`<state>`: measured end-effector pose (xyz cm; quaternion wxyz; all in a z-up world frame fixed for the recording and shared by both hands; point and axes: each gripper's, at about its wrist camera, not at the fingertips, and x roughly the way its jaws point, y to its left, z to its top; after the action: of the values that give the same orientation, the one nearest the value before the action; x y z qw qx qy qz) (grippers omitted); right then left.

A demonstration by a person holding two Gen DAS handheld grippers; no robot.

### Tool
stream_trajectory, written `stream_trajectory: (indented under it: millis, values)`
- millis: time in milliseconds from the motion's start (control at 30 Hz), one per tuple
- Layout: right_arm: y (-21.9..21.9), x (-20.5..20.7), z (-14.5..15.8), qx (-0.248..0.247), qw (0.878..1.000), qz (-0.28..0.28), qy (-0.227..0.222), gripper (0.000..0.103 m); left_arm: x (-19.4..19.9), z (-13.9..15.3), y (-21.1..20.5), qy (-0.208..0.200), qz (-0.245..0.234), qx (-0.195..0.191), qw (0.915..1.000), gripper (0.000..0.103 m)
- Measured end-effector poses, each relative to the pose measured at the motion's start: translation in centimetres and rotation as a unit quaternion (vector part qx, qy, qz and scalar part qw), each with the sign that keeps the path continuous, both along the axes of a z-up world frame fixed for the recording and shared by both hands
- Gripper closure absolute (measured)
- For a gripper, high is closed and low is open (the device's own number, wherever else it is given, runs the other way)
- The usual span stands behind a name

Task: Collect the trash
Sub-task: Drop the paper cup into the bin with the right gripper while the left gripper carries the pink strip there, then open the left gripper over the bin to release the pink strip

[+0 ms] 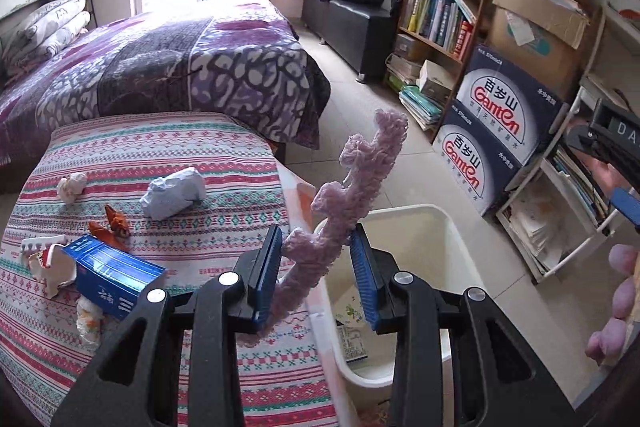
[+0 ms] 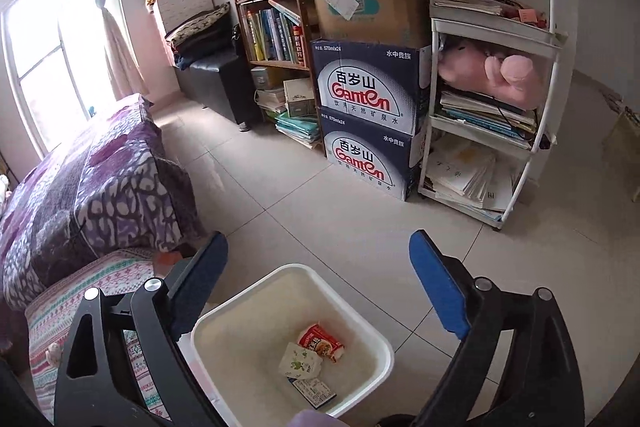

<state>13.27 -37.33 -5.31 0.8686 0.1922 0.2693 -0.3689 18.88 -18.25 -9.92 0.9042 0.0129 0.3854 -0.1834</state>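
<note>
My left gripper (image 1: 316,251) is shut on a long pink foam net sleeve (image 1: 348,187) that sticks up between its blue pads, held over the table's right edge beside the white trash bin (image 1: 452,227). On the patterned tablecloth (image 1: 132,155) lie a crumpled white paper (image 1: 174,193), a small tissue ball (image 1: 72,187), an orange wrapper (image 1: 112,225), a blue carton (image 1: 116,273) and a torn white box (image 1: 48,261). My right gripper (image 2: 318,267) is open and empty above the bin (image 2: 224,323), which holds a red snack packet (image 2: 320,341), a pale wrapper (image 2: 298,361) and a dark packet (image 2: 314,391).
A bed with a purple blanket (image 1: 160,67) stands behind the table. Bookshelves (image 2: 268,7), stacked Ganten water cartons (image 2: 368,123) and a white shelf cart (image 2: 492,99) line the right wall. Tiled floor (image 2: 320,207) lies between them and the bin.
</note>
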Motion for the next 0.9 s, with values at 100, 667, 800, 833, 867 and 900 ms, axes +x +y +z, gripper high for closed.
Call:
stream_trajectory:
  millis: [100,667,800,833,867,900]
  values:
    - [-1.1,-0.4,0.0,0.006,1.000,-0.010,-0.004,0.014,-0.3,-0.3,-1.5,0.008,-0.018,-0.006,0.9998,0.067]
    - [-3.8,-2.1,-0.1,0.031,0.998,-0.049,-0.020,0.007,-1.4,-1.4,-5.3,0.073,-0.106,-0.030,0.9912,0.034]
    - [-2.6,-1.2,-0.4,0.037,0.999,-0.031,-0.009,0.007,-1.0,-1.7,-3.1,0.079,-0.080,-0.007,0.9936,0.029]
    - [-2.2,-1.0,-0.4,0.037,0.999,-0.024,-0.005,0.007,-0.8,-1.8,-2.4,0.080,-0.070,-0.001,0.9943,0.029]
    - [-1.7,-0.6,-0.6,0.037,0.999,-0.016,0.001,0.007,-0.6,-1.9,-1.6,0.080,-0.060,0.008,0.9950,0.029]
    - [-1.1,-0.1,-0.7,0.036,0.999,-0.007,0.006,0.007,-0.3,-2.1,-0.8,0.079,-0.047,0.019,0.9956,0.028]
